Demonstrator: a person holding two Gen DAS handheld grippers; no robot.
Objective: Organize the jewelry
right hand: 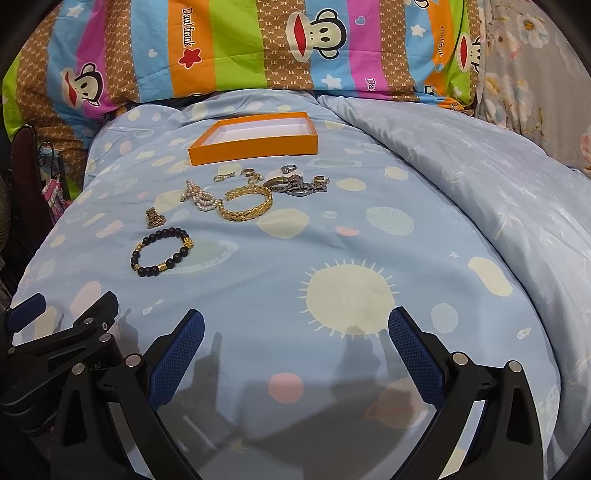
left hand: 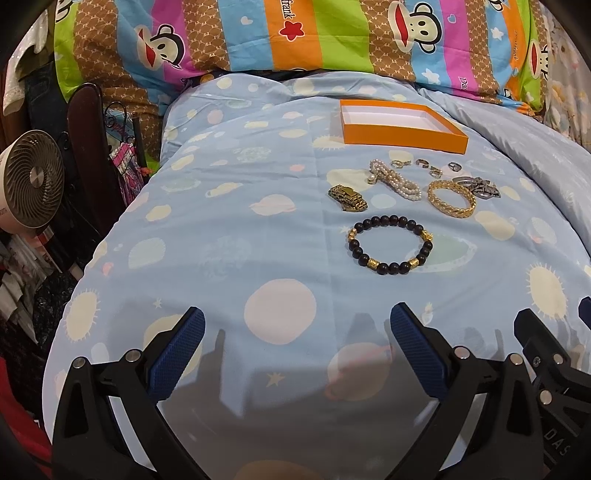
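An open orange box [left hand: 402,127] [right hand: 255,140] with a white inside lies on the light blue bedspread. In front of it lies jewelry: a black and gold bead bracelet [left hand: 389,245] [right hand: 162,256], a gold bangle [left hand: 451,197] [right hand: 245,203], a pearl string [left hand: 395,179] [right hand: 201,195], a brass link band [left hand: 347,197] [right hand: 154,218], a silver watch band [left hand: 478,186] [right hand: 299,186] and several small rings [left hand: 424,164] [right hand: 251,173]. My left gripper [left hand: 297,349] and right gripper [right hand: 295,349] are both open and empty, well short of the jewelry.
A bright striped monkey-print quilt [left hand: 295,33] [right hand: 240,48] lies behind the box. A white fan [left hand: 31,177] and clutter stand beyond the bed's left edge. A plain pale blue quilt [right hand: 480,177] lies to the right. The right gripper's side shows in the left wrist view [left hand: 546,354].
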